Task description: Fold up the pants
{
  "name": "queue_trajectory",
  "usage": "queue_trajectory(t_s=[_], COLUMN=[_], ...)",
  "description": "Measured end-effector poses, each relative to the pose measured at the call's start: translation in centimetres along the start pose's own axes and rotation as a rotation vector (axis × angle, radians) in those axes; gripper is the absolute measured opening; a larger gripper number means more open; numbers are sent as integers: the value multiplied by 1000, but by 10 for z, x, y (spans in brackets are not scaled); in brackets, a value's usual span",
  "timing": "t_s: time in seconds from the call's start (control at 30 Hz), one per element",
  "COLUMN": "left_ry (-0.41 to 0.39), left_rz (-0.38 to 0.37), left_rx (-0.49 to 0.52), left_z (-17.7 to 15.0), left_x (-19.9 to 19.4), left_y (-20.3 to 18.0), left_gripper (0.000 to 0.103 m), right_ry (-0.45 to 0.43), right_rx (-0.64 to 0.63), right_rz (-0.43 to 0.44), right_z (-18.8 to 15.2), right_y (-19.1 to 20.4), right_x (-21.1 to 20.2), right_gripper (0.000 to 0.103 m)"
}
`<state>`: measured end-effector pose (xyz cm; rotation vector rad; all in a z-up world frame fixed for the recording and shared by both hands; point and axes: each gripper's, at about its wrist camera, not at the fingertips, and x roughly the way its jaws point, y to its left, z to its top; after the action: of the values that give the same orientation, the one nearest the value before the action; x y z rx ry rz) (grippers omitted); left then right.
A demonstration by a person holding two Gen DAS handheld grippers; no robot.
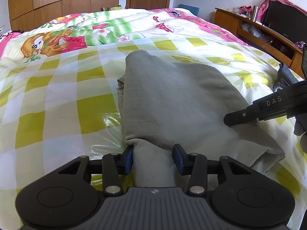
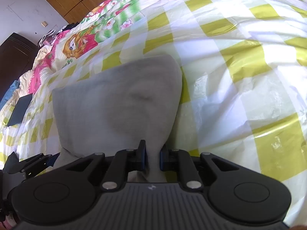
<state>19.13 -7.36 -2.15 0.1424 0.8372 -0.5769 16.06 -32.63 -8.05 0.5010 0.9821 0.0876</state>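
Pants (image 1: pixel 172 99) of soft, matte grey fabric lie folded into a thick, rounded bundle on the bed, over a glossy, crinkled plastic sheet (image 1: pixel 57 105) checked in yellow-green and white. The left gripper (image 1: pixel 154 158) has its 2 blue-padded fingers clamped on a fat roll of the cloth at the near edge. The right gripper (image 2: pixel 153 158) pinches a narrow gathered neck of the same fabric, which fans out ahead.
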Motion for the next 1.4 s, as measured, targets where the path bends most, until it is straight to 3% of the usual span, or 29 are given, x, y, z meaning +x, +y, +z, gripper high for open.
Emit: queue_trajectory(t_s=[0.5, 0.77, 1.2, 1.4], left_ry=[8, 10, 19, 15], left_rz=[10, 21, 40, 67], left_rx=[14, 31, 51, 62], left_z=[6, 6, 8, 6], left_x=[6, 5, 7, 2], left_y=[-5, -8, -13, -16], left_gripper=[55, 56, 57, 59], right_ry=[-9, -12, -24, -90], right_rx=[-12, -19, -66, -121], right_rz=[-21, -21, -61, -111], right_z=[0, -1, -2, -9], right_y=[-2, -3, 4, 18], right_x=[-6, -9, -22, -45], right_gripper=[14, 23, 24, 24])
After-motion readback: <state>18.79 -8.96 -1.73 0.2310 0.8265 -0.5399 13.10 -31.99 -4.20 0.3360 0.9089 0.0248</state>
